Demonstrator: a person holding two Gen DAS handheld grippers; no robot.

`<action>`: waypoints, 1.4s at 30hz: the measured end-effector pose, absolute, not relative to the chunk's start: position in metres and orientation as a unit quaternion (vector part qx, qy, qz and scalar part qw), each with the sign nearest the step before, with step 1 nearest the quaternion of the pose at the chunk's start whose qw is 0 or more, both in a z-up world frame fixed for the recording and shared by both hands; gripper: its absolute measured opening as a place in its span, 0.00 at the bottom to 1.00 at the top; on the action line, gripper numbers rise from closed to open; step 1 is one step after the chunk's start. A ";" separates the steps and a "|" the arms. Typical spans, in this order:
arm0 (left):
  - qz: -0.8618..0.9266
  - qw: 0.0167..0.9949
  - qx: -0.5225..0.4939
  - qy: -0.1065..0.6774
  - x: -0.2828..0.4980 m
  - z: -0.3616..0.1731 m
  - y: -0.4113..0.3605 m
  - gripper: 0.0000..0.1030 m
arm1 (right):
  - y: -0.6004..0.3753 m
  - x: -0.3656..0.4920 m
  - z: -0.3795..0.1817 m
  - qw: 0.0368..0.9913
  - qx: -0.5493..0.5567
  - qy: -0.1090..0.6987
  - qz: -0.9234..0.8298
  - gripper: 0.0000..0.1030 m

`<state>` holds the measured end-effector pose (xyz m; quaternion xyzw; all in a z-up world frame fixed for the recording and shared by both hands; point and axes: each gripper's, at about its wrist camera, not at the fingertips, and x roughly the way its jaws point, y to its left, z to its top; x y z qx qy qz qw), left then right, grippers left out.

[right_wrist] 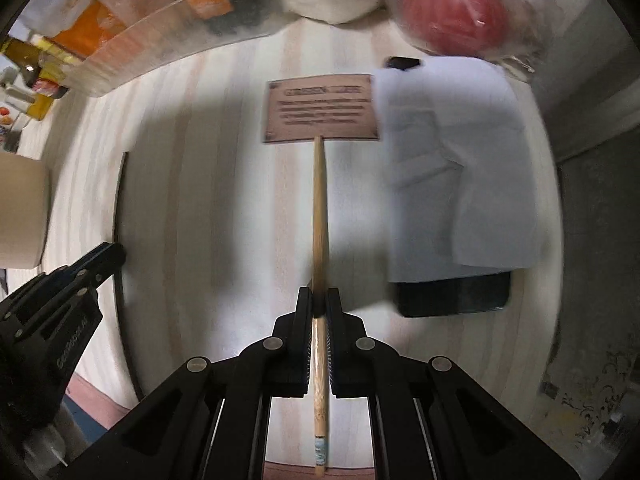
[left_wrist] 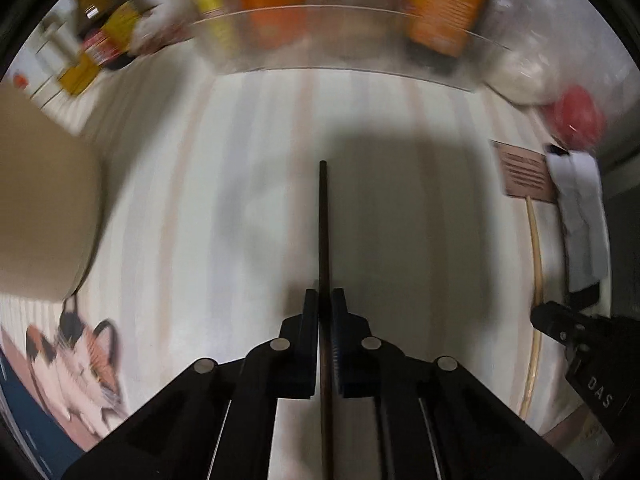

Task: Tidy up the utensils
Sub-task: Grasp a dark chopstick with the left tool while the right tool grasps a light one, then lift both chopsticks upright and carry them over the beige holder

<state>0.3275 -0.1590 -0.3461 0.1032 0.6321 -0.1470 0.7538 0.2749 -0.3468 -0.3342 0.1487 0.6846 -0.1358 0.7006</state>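
The left claw [left_wrist: 325, 296] is squeezed tight on a thin dark stick [left_wrist: 323, 216]. The stick lies flat on the pale striped counter [left_wrist: 240, 160] and points away. The right claw [right_wrist: 319, 296] is pinched on a light wooden stick [right_wrist: 319, 200]. This stick lies flat too, just beside a white paper [right_wrist: 452, 168]. A brown card with writing [right_wrist: 320, 112] sits at its far end. Far back stand blurry orange boxes [left_wrist: 448, 4] and something round and red [right_wrist: 452, 12].
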 end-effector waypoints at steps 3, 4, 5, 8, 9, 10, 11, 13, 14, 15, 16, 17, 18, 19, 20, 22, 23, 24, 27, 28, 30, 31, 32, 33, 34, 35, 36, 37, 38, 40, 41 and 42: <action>-0.111 0.754 0.066 0.644 0.328 -0.346 -0.119 0.04 | -0.324 0.285 -0.336 0.702 0.146 0.688 -0.109 0.06; -0.099 0.754 0.053 0.647 0.327 -0.346 -0.105 0.04 | -0.312 0.289 -0.337 0.703 0.142 0.691 -0.092 0.06; -0.084 0.752 0.026 0.653 0.324 -0.345 -0.083 0.04 | -0.304 0.292 -0.338 0.704 0.139 0.692 -0.082 0.06; -0.057 0.743 -0.018 0.667 0.316 -0.345 -0.044 0.03 | -0.271 0.304 -0.342 0.701 0.132 0.700 -0.037 0.06; -0.049 0.738 -0.035 0.672 0.313 -0.345 -0.031 0.03 | -0.259 0.307 -0.342 0.697 0.133 0.704 -0.022 0.06; -0.047 0.735 -0.048 0.675 0.311 -0.345 -0.023 0.03 | -0.247 0.311 -0.343 0.691 0.134 0.710 -0.003 0.06; -0.048 0.731 -0.060 0.679 0.309 -0.345 -0.018 0.03 | -0.239 0.312 -0.345 0.689 0.124 0.714 0.003 0.06; -0.057 0.723 -0.077 0.684 0.309 -0.346 -0.010 0.04 | -0.228 0.318 -0.343 0.689 0.088 0.720 0.005 0.06; -0.060 0.722 -0.079 0.685 0.309 -0.346 -0.007 0.04 | -0.227 0.321 -0.344 0.684 0.086 0.725 0.005 0.06; -0.062 0.721 -0.080 0.686 0.309 -0.345 -0.006 0.05 | -0.227 0.323 -0.345 0.678 0.086 0.730 0.007 0.06; -0.064 0.720 -0.077 0.686 0.309 -0.345 -0.004 0.06 | -0.227 0.327 -0.345 0.673 0.088 0.734 0.008 0.06; -0.065 0.720 -0.073 0.687 0.308 -0.346 -0.002 0.07 | -0.228 0.331 -0.346 0.665 0.091 0.741 0.010 0.07; -0.066 0.720 -0.069 0.687 0.308 -0.345 -0.003 0.08 | -0.229 0.335 -0.348 0.661 0.091 0.745 0.010 0.07; -0.067 0.721 -0.065 0.686 0.316 -0.349 0.000 0.08 | -0.227 0.339 -0.349 0.656 0.087 0.750 0.009 0.07; -0.067 0.723 -0.060 0.685 0.317 -0.349 -0.003 0.08 | -0.228 0.343 -0.350 0.654 0.083 0.752 0.008 0.07; -0.068 0.726 -0.048 0.683 0.317 -0.348 -0.009 0.08 | -0.219 0.356 -0.355 0.653 0.066 0.754 0.000 0.07; -0.068 0.727 -0.046 0.682 0.316 -0.349 -0.008 0.08 | -0.211 0.362 -0.357 0.651 0.058 0.757 -0.003 0.07; -0.067 0.728 -0.046 0.681 0.317 -0.350 -0.010 0.08 | -0.206 0.364 -0.357 0.649 0.048 0.759 -0.006 0.07; -0.066 0.728 -0.045 0.681 0.317 -0.350 -0.021 0.08 | -0.196 0.374 -0.357 0.642 0.026 0.766 -0.013 0.07; -0.066 0.729 -0.044 0.680 0.316 -0.349 -0.022 0.08 | -0.194 0.378 -0.356 0.641 0.024 0.767 -0.016 0.07; -0.066 0.730 -0.044 0.679 0.315 -0.351 -0.024 0.08 | -0.192 0.384 -0.357 0.641 0.019 0.767 -0.020 0.07; -0.066 0.729 -0.044 0.680 0.315 -0.351 -0.024 0.08 | -0.190 0.386 -0.356 0.642 0.017 0.766 -0.022 0.07; -0.066 0.729 -0.044 0.679 0.314 -0.352 -0.024 0.08 | -0.186 0.385 -0.358 0.644 0.015 0.765 -0.023 0.07; -0.067 0.730 -0.044 0.679 0.314 -0.352 -0.025 0.08 | -0.185 0.385 -0.358 0.646 0.015 0.763 -0.024 0.07; -0.067 0.730 -0.044 0.679 0.313 -0.352 -0.025 0.08 | -0.184 0.387 -0.358 0.648 0.017 0.761 -0.026 0.07; -0.067 0.730 -0.043 0.679 0.314 -0.352 -0.026 0.08 | -0.181 0.382 -0.358 0.649 0.018 0.760 -0.027 0.07; -0.067 0.731 -0.040 0.678 0.314 -0.352 -0.028 0.08 | -0.180 0.384 -0.358 0.650 0.020 0.759 -0.029 0.07; -0.067 0.731 -0.036 0.678 0.314 -0.354 -0.029 0.08 | -0.179 0.385 -0.358 0.651 0.021 0.758 -0.029 0.07; -0.069 0.733 -0.028 0.676 0.314 -0.353 -0.030 0.08 | -0.178 0.381 -0.361 0.652 0.022 0.758 -0.030 0.07; -0.070 0.736 -0.003 0.673 0.314 -0.353 -0.038 0.08 | -0.181 0.372 -0.365 0.655 0.023 0.755 -0.029 0.07; -0.070 0.736 0.008 0.673 0.315 -0.354 -0.042 0.07 | -0.182 0.364 -0.368 0.658 0.023 0.752 -0.029 0.07; -0.069 0.737 0.019 0.672 0.315 -0.354 -0.046 0.05 | -0.191 0.353 -0.365 0.661 0.024 0.750 -0.029 0.07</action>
